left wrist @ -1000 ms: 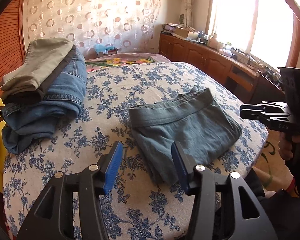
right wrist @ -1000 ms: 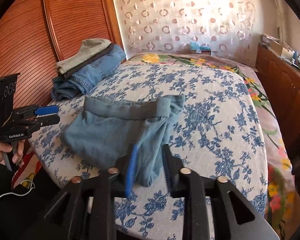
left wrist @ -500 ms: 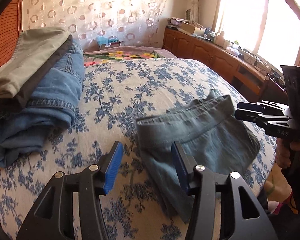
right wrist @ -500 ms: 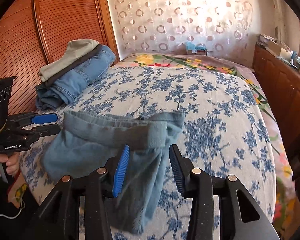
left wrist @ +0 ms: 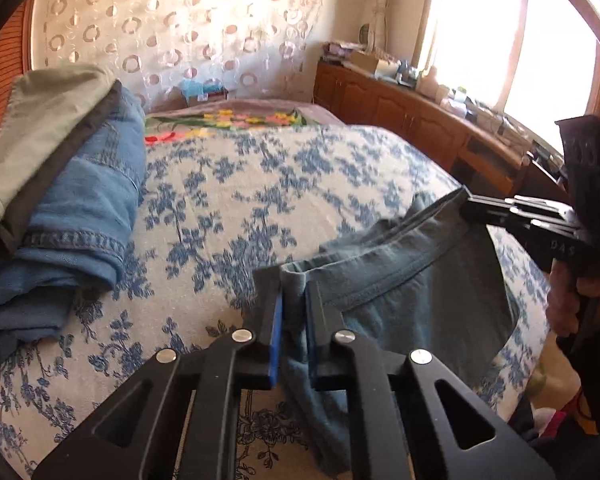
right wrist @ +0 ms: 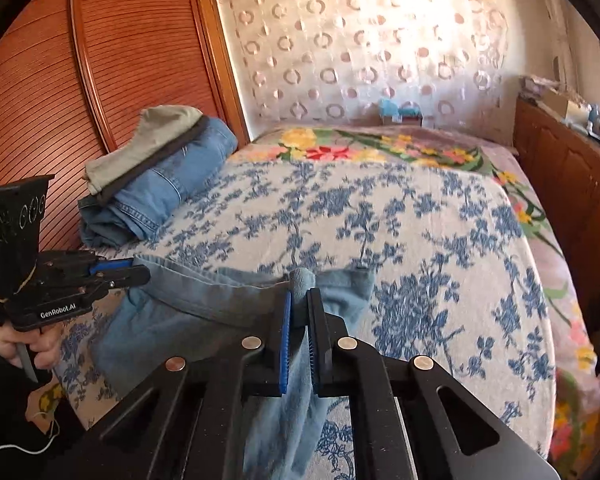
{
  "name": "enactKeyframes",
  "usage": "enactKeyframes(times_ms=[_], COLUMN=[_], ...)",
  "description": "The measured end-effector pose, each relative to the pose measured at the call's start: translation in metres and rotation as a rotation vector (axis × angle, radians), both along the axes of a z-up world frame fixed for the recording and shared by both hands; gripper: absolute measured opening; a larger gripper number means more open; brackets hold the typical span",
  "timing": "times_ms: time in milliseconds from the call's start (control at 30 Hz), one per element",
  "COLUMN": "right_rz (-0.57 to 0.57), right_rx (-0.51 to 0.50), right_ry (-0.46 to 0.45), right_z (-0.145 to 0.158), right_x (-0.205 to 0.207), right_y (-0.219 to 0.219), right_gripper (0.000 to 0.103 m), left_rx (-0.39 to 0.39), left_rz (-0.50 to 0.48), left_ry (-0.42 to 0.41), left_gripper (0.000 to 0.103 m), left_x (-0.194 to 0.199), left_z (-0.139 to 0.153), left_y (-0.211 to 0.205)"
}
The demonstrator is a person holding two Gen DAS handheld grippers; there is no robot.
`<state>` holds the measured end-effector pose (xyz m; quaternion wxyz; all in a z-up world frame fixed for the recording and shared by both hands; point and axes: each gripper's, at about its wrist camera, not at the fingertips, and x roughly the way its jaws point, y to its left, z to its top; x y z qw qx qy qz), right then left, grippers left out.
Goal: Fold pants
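Grey-blue folded pants (left wrist: 420, 300) lie at the near edge of the bed, their waistband stretched between the two grippers. In the left wrist view my left gripper (left wrist: 296, 284) is closing its jaws, the blue pads pinching the waistband's left corner. My right gripper (left wrist: 466, 200) bites the far right end of the band. The right wrist view shows the right gripper (right wrist: 300, 296) closing too, with a bunched corner of the pants (right wrist: 180, 320) between its pads. The left gripper (right wrist: 140, 274) holds the other end there.
A stack of folded clothes (left wrist: 60, 200), jeans under olive and dark pieces, sits at the bed's left side (right wrist: 160, 172). The blue-flowered bedspread (left wrist: 260, 184) stretches beyond. A wooden cabinet (left wrist: 400, 108) runs along the right; a slatted wardrobe door (right wrist: 60, 100) stands left.
Both grippers moved forward onto the waistband and went from open to closed on its two ends. The band now rises off the bedspread, pulled taut between them.
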<state>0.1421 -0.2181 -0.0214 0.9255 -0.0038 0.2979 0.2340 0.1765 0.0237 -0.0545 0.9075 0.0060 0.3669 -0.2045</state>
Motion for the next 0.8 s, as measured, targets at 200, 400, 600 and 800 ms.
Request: enactKeyframes(times_ms=[200,400,600,800], right_rz=[-0.04,-0.068,-0.094,-0.101], right_rx=[-0.051,-0.107,-0.133,-0.119], right_ry=[-0.032,0.012,0.016,0.02], right_z=[-0.003,-0.017,-0.012,-0.012], right_x=[0.009,0.029,0.028,0.013], right_y=[0.01,0.022,0.024,0.016], right_gripper=[0.007,0.007,0.023,0.042], left_rx=[0.004,0.03,0.058,0.036], left_rz=[0.042,0.059,0.067,0.046], left_ry=[-0.013,0.026,0.052,0.04], left_gripper=[0.01,0.01,0.025,0.053], left_x=[0.017,0.033,0.03,0.018], left_z=[0.005,-0.009,-0.016,-0.01], left_y=[0.001,-0.003,-0.005,-0.002])
